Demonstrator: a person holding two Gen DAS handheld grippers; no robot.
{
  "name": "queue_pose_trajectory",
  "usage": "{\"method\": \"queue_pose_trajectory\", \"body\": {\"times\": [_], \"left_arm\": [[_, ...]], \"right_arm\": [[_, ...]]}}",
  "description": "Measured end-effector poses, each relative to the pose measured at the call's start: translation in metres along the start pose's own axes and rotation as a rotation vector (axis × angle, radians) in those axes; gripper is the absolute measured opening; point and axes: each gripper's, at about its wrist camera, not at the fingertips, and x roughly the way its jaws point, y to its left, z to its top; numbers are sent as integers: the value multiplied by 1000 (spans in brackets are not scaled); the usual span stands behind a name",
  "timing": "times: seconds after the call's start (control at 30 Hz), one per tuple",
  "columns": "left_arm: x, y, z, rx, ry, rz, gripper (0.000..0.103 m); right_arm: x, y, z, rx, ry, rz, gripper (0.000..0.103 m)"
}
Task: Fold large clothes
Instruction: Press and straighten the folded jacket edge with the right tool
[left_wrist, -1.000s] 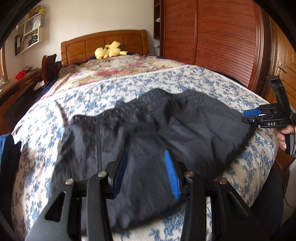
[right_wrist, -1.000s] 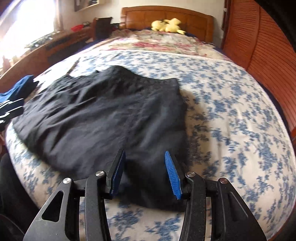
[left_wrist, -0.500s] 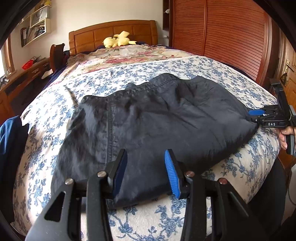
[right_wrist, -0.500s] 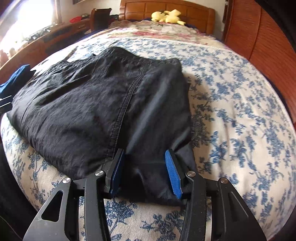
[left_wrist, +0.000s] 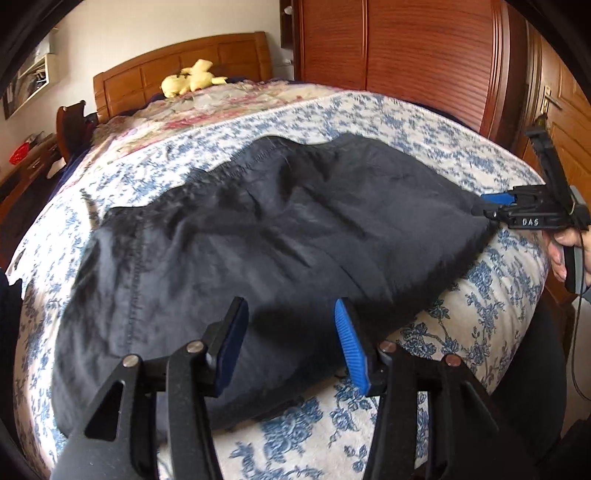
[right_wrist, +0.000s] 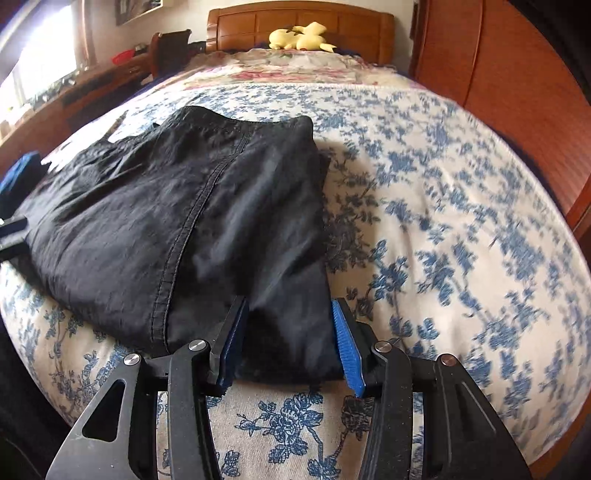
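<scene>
Bed (right_wrist: 443, 206), blue-floral spread | black garment (right_wrist: 177, 221) folded | left gripper (left_wrist: 291, 343) opening, right gripper (right_wrist: 288, 339) agape

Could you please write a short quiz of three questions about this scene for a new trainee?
1. True or false: the black garment lies on the flowered bedspread.
2. What lies near the headboard? A) a yellow soft toy B) a red pillow C) a laptop
3. Fill in: the near edge of the garment lies between the blue pads of the right claw, at the garment's ____ corner, as the left wrist view shows.

Key: 1 true; 2 A; 3 right.
</scene>
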Motion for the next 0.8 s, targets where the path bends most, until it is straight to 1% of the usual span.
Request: {"method": "queue_pose_trajectory", "body": {"times": [0.07,0.13,0.23,0.37,0.5,0.7,0.8], "left_arm": [[4,-1,0,-1,7,-1,52],[5,2,-1,-18,7,-5,57],[8,5,0,-37,14,-14,59],[13,4,-2,-22,23,2,60],[14,5,-3,-20,28,0,60],[15,5,-3,-20,31,-3,60],[15,4,-3,-14,32,-1,60]], "right_arm": [[3,0,-1,2,3,4,49],[6,1,-3,-1,-6,1,50],[12,0,-4,10,-4,8,50],[18,0,-4,20,2,15,51],[19,0,-3,11,12,23,51],[15,0,-4,6,-7,28,48],[6,0,-2,-15,-16,-2,48]]}}
